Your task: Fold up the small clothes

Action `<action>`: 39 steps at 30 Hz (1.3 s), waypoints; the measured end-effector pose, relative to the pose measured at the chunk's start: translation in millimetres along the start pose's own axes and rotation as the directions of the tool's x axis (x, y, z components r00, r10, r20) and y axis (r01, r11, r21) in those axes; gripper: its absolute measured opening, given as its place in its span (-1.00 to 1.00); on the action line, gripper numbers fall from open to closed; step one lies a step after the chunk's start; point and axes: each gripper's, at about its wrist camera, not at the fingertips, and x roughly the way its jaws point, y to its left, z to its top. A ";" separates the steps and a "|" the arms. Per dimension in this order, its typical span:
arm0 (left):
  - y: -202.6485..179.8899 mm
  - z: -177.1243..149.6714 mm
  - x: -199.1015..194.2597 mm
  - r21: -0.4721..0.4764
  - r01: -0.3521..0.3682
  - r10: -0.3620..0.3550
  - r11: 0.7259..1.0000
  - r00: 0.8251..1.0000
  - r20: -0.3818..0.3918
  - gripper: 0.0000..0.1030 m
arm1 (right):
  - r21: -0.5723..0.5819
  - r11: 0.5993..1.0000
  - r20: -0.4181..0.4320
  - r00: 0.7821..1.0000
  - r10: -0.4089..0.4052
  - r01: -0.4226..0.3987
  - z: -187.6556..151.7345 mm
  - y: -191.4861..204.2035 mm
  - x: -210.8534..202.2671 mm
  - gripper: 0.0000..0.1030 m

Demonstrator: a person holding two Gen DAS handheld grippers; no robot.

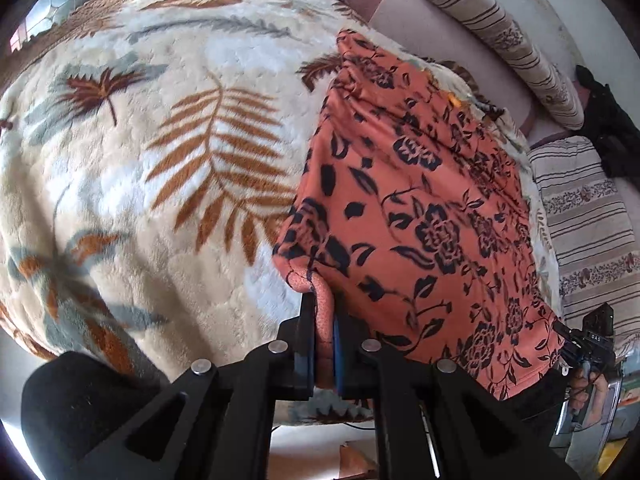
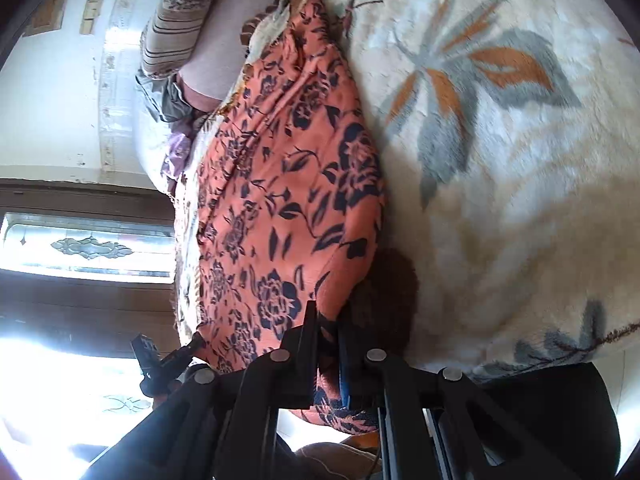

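On the far left lies the plush leaf-print blanket (image 1: 140,160), cream with orange fronds, covering the bed. Moving right, the left gripper (image 1: 325,304) has its jaws pinched narrow on a rolled corner of the orange floral garment (image 1: 420,200), which stretches away across the blanket toward the striped bolster cushion (image 1: 500,40) along the wall. And over at the far edge, the right gripper (image 2: 328,320) is clamped just as tight on the opposite near corner, fabric bunched between its pads. So both near corners are held, with the cloth taut between them: this looks like the start of a fold, near edge about to travel. The next move, I'd say, calls for lifting both corners together and carrying them evenly over to the far edge, keeping tension level so nothing skews.
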 end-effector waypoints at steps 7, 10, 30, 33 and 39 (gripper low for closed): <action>-39.9 103.4 -30.4 0.061 0.147 -0.154 0.987 0.977 0.149 -0.86 | -0.058 0.988 0.090 0.985 0.150 -0.145 73.2 45.0 -5.0 -0.84; -57.1 165.5 -18.6 0.087 0.165 -0.180 0.982 0.960 0.216 -0.86 | -0.085 0.981 0.181 0.966 0.186 -0.173 132.9 63.9 -8.9 -0.84; 12.7 179.6 55.1 -0.167 0.026 0.020 0.986 0.963 0.268 0.50 | 0.050 0.998 0.317 0.947 -0.051 0.037 128.8 33.0 28.9 0.38; 0.8 138.7 68.0 -0.188 0.090 -0.048 0.978 0.975 0.218 0.50 | 0.078 0.995 0.250 0.967 0.044 -0.066 94.3 38.9 61.3 0.39; -32.2 136.0 113.2 -0.208 -0.031 0.083 0.978 0.965 0.248 0.70 | 0.238 0.964 0.393 0.920 0.018 -0.121 108.0 36.3 98.4 0.38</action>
